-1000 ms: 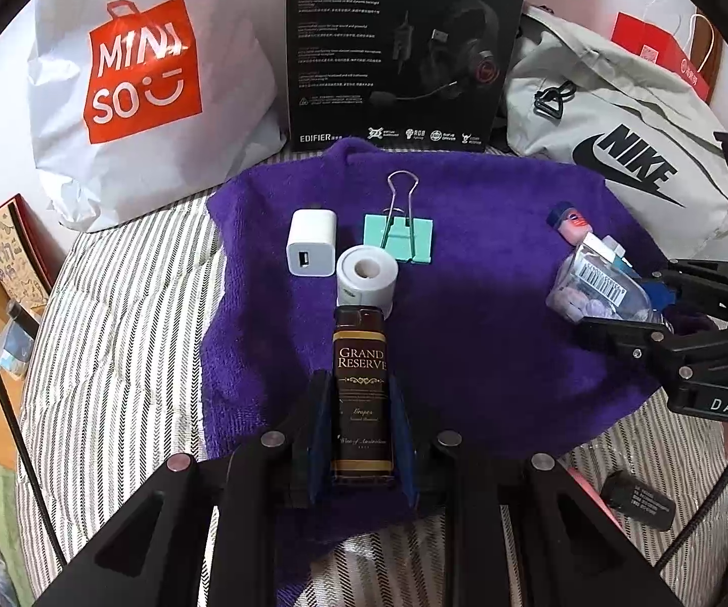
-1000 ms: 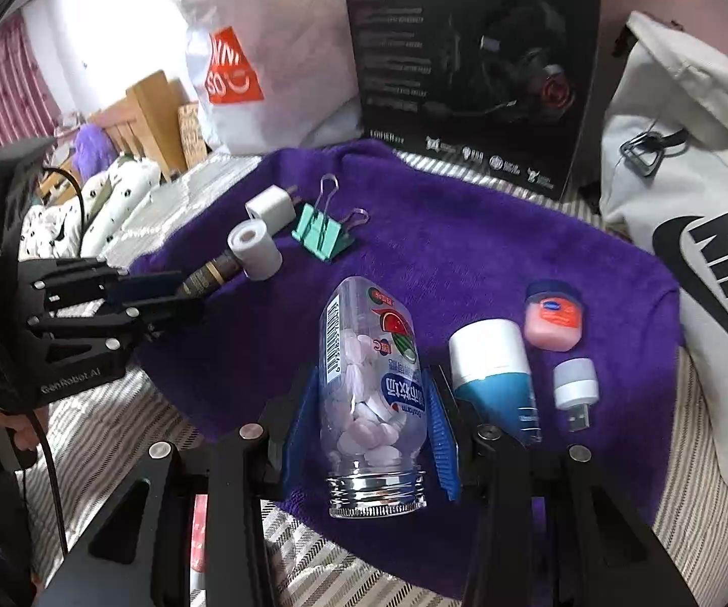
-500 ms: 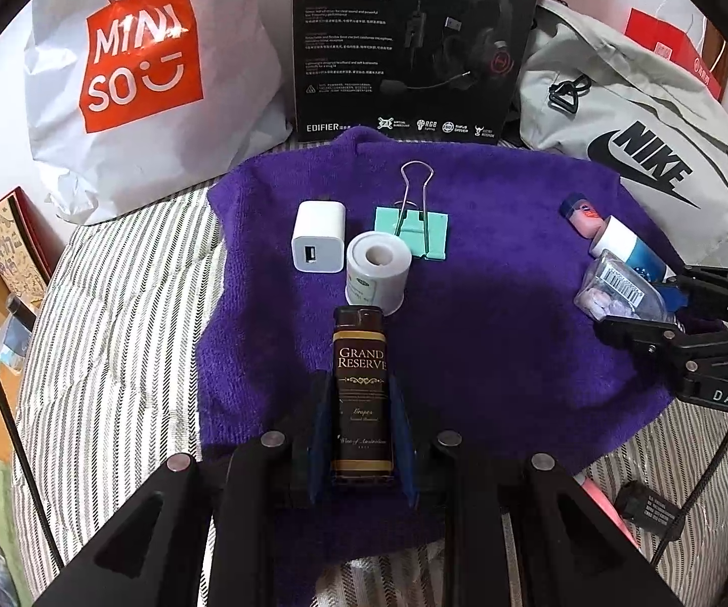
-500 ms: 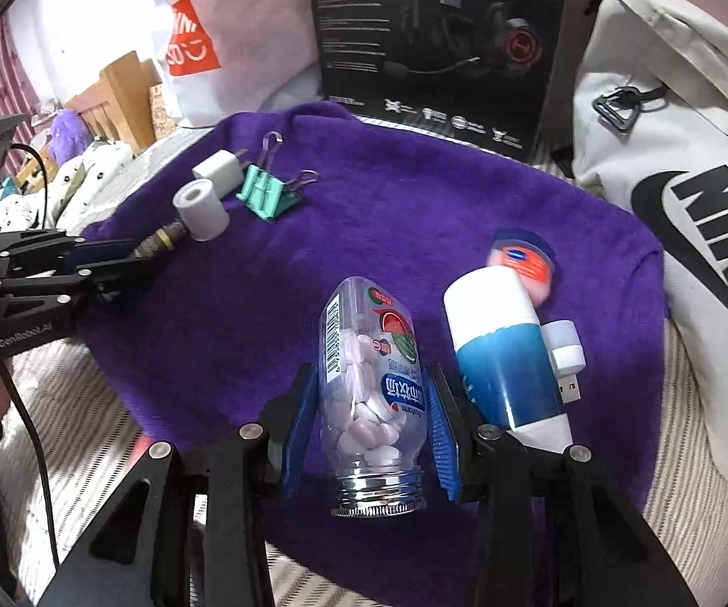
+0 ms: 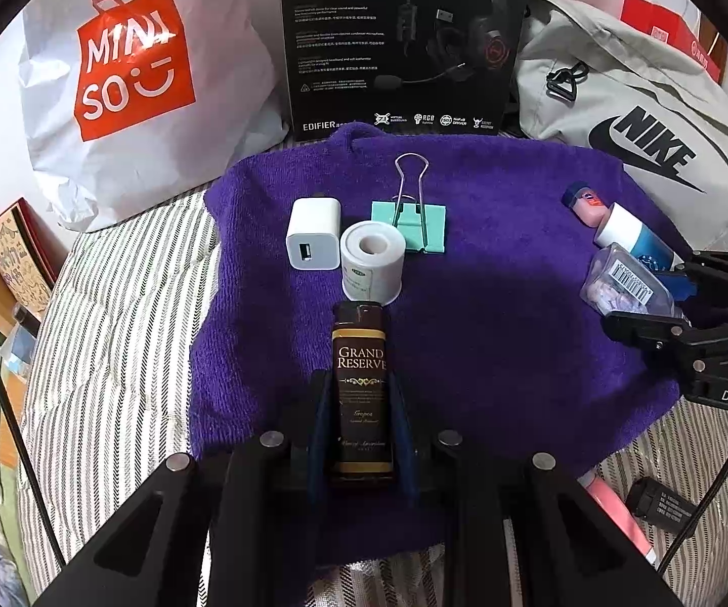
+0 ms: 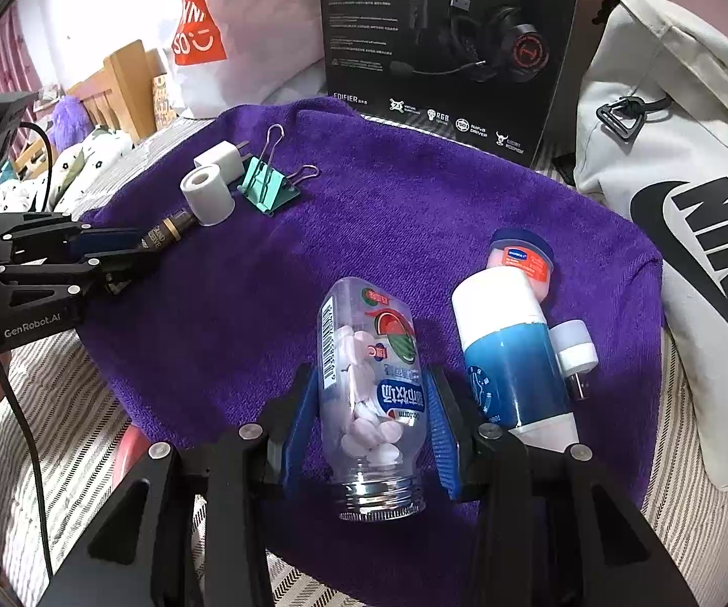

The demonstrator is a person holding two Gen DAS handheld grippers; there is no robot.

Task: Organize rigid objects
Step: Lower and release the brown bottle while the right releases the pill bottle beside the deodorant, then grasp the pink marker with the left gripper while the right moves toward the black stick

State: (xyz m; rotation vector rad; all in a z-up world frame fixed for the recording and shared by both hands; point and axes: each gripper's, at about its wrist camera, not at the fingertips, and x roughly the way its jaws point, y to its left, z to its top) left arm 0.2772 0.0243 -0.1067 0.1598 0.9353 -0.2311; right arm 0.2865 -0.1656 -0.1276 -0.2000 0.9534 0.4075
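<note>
A bed with a grey-striped cover (image 5: 111, 354) carries everything here. At its far edge stand a white shopping bag (image 5: 136, 86) with an orange logo, a black headset box (image 5: 404, 40) and a pale grey sports bag (image 5: 632, 121). A purple towel (image 5: 490, 303) is spread over the middle of the bed, and the small things lie on it.

On the right side of the towel, a blue-and-white tube (image 6: 510, 359) lies flat, its white cap touching a small pink jar with a blue lid (image 6: 520, 258). A little white USB plug (image 6: 573, 349) lies just beside the tube, on the side away from the right tool.

The right tool (image 6: 371, 394) grips a clear bottle of pale tablets (image 6: 364, 384) by its sides, blue pads against the plastic, silver screw neck toward the camera. The bottle is tilted over the towel, just beside the tube.

The left tool (image 5: 361, 415) is closed on a slim dark brown bottle (image 5: 361, 379) with gold lettering, held lengthwise between its pads. The bottle's far end points at a white roll of tape (image 5: 371, 260); from the right wrist view the two look to be touching or nearly so. A white charger cube (image 5: 313, 240) sits against the roll on one side, and a mint-green binder clip (image 5: 409, 222) with wire handles lies just behind it.
</note>
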